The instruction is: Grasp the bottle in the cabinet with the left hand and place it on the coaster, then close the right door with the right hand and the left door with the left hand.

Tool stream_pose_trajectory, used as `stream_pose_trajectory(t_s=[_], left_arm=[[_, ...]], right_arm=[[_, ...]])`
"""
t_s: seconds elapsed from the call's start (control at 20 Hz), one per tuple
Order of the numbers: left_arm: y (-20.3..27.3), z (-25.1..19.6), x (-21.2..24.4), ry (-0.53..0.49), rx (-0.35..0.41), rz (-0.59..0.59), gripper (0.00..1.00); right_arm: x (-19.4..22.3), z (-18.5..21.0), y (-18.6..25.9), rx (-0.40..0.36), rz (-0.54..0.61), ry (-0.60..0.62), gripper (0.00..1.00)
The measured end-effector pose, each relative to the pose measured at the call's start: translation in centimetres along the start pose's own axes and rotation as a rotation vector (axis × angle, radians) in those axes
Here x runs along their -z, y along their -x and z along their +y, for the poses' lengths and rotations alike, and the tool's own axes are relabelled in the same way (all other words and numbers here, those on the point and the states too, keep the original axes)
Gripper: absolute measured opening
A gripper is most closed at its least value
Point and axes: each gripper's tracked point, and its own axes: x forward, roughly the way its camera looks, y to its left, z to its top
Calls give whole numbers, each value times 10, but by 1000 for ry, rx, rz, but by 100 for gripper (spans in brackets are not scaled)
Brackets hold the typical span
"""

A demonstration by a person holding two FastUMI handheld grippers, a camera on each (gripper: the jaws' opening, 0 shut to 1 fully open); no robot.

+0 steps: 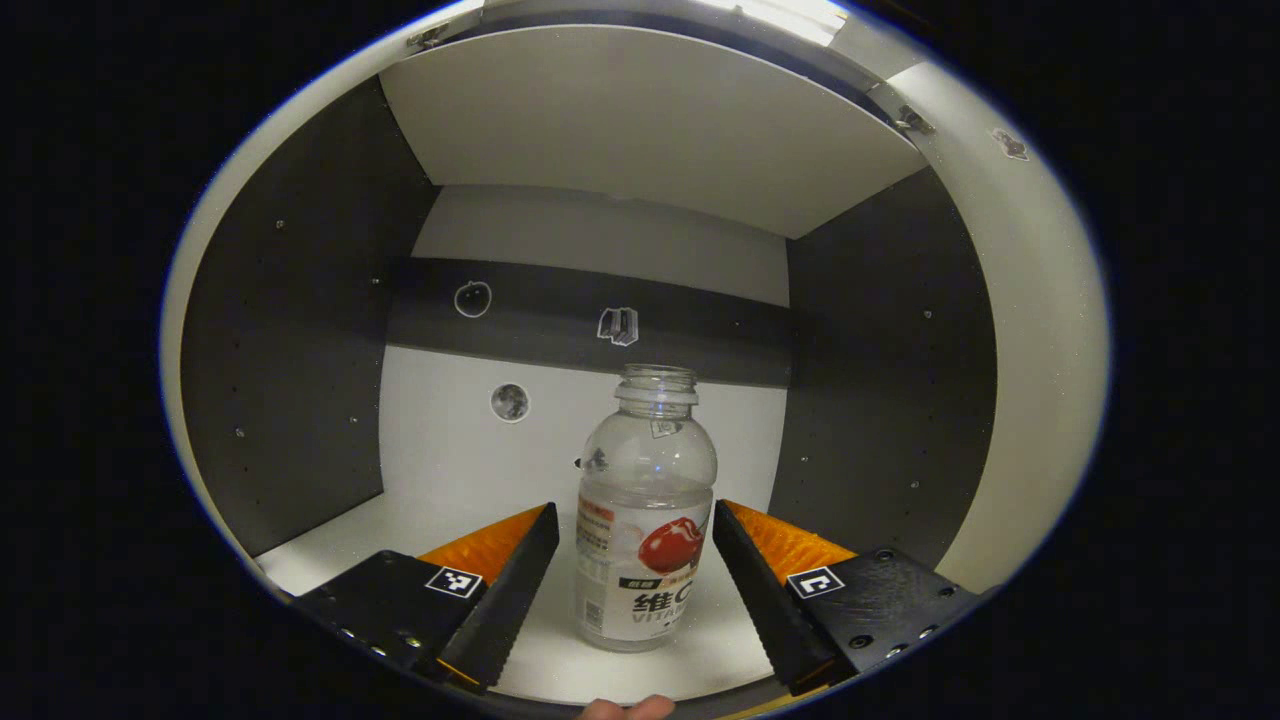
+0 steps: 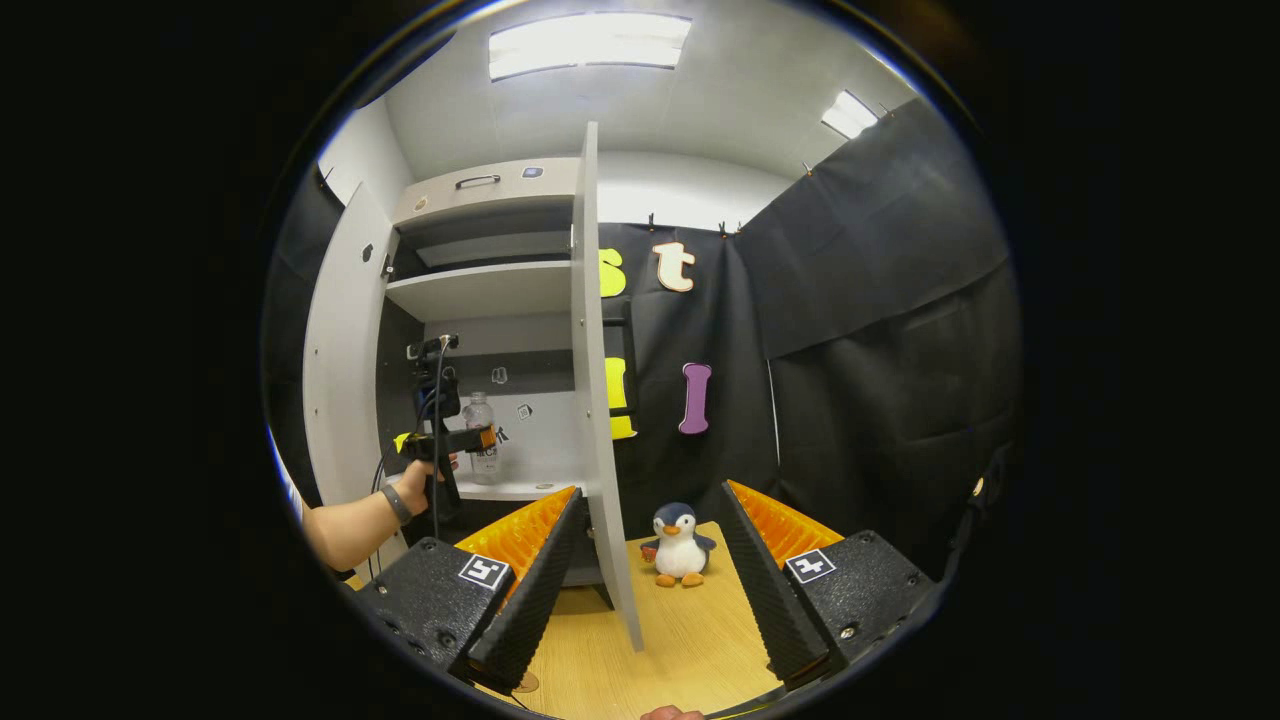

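Left gripper (image 1: pixel 634 560) fingers spread wide, flanking clear plastic bottle with cherry label (image 1: pixel 645 510); gaps visible on both sides, no contact. Bottle upright, uncapped, standing on white cabinet shelf (image 1: pixel 440 500) between fingertips, slightly nearer right finger. Right gripper (image 2: pixel 650 560) also spread, holding nothing, poised over light wooden tabletop (image 2: pixel 690 640). Edge of open grey right door (image 2: pixel 597 400) seen between its fingers; small plush penguin (image 2: pixel 680 543) just beyond, closer to right finger. Open left door (image 2: pixel 340 370) far beyond left finger.

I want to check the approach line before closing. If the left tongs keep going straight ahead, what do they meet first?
Likely the bottle: it stands upright between the open left tongs, neither finger touching it, with the cabinet's back wall behind.
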Motion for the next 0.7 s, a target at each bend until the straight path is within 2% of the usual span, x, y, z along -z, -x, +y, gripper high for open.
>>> stream_pose_trajectory(t_s=[0.05,0.2,0.3,0.4,0.6,0.65,0.7], left_arm=[[-4,-2,1,9,3,7,95],[-1,1,1,11,2,12,82],[8,-2,-6,36,16,1,78],[30,-4,-10,42,42,-8,78],[85,-8,-14,-13,114,-29,78],[100,-11,-12,-12,131,-29,82],[116,-13,-8,-5,145,-27,78]], right_arm=[[0,-1,-1,1,-1,-2,82],[-1,0,-4,1,-4,-1,82],[2,2,-5,-5,-1,1,82],[6,5,-7,-19,10,2,83],[11,15,-11,-62,21,-2,82],[11,18,-12,-74,24,-3,82],[12,21,-13,-86,25,-4,82]])
